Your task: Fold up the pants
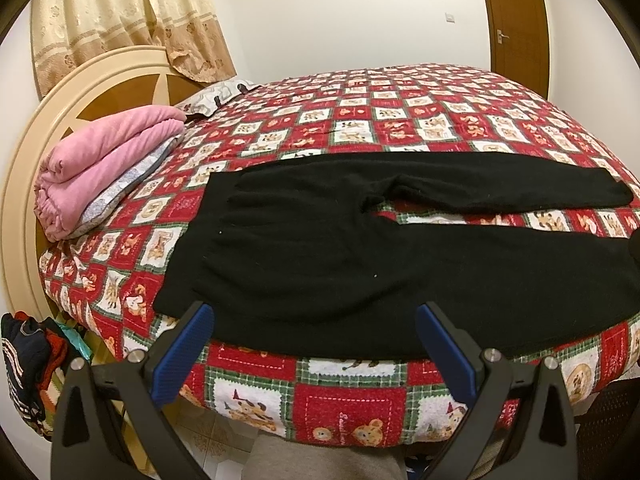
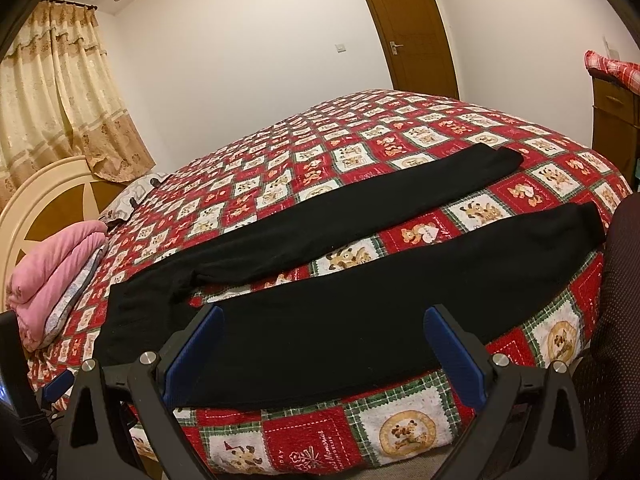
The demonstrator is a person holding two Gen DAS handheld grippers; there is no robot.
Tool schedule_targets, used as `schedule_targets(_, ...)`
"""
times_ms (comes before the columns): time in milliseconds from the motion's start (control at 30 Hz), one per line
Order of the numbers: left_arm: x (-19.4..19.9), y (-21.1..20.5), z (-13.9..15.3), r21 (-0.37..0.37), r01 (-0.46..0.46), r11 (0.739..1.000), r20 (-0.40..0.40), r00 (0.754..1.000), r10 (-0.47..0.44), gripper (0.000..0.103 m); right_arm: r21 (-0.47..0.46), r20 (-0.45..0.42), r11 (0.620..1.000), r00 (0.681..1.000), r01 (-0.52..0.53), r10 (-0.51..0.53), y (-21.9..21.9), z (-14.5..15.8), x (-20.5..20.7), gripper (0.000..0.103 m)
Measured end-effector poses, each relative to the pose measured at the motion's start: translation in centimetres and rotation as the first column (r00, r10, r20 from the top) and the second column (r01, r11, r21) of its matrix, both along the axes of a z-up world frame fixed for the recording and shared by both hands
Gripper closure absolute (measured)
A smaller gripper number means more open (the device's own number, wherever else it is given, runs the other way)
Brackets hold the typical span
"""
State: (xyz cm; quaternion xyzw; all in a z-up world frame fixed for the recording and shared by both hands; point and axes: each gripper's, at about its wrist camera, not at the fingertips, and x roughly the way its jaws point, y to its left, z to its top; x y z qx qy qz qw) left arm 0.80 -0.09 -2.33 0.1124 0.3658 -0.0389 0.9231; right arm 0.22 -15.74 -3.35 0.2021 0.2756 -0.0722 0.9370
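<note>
Black pants (image 1: 320, 248) lie spread flat on the bed, waistband to the left, two legs apart running right. In the right wrist view the pants (image 2: 328, 320) show with the near leg along the bed's front edge and the far leg (image 2: 360, 208) behind it. My left gripper (image 1: 314, 344) is open and empty, just in front of the waist part near the bed's edge. My right gripper (image 2: 322, 344) is open and empty, over the near leg's upper part.
The bed has a red patchwork quilt (image 1: 400, 120). A folded pink blanket (image 1: 100, 164) and a pillow (image 1: 216, 96) lie at the headboard (image 1: 24, 184) on the left. A clothes pile (image 1: 28, 364) sits at lower left. A door (image 2: 408, 28) and a cabinet (image 2: 612, 116) stand beyond.
</note>
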Motion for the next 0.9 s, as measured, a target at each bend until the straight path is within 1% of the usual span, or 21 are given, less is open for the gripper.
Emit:
schedule_targets(433, 1.8, 0.2, -1.3, 0.011, -0.005, 1.000, -0.031, 0.999, 0.006, 0.000, -0.006, -0.041, 1.000, 0.999, 0.006, -0.006, -0.6, -1.4, 1.1, 0.002)
schedule_targets(600, 3.6, 1.2, -2.1, 0.017, 0.007, 1.000, -0.041, 0.999, -0.006, 0.000, -0.046, -0.052, 0.999, 0.999, -0.017, 0.015, -0.4, -2.2, 1.9, 0.002)
schedule_targets(667, 4.8, 2.7, -2.1, -0.004, -0.007, 1.000, -0.045, 0.999, 0.007, 0.000, -0.072, -0.058, 0.997, 0.998, -0.033, 0.029, -0.3, -2.5, 2.2, 0.002)
schedule_targets(767, 7.4, 6.0, -1.6, -0.067, -0.032, 0.997, -0.061, 0.998, 0.028, 0.000, -0.115, -0.070, 0.991, 0.996, -0.060, 0.052, -0.4, -2.9, 2.9, 0.002)
schedule_targets(833, 9.6, 8.3, -0.7, -0.084, -0.066, 0.994, -0.062, 0.996, 0.061, 0.000, -0.125, -0.070, 0.989, 0.995, -0.076, 0.068, -0.7, -2.8, 3.5, 0.002)
schedule_targets(867, 11.5, 10.0, -0.1, -0.101, -0.076, 0.992, -0.073, 0.995, 0.069, 0.000, -0.124, -0.067, 0.989, 0.995, -0.083, 0.075, -0.8, -2.6, 3.9, 0.002)
schedule_targets(900, 13.0, 11.1, 0.4, -0.126, -0.070, 0.990, -0.082, 0.995, 0.060, 0.000, -0.122, -0.064, 0.989, 0.995, -0.088, 0.080, -0.9, -2.5, 4.2, 0.002)
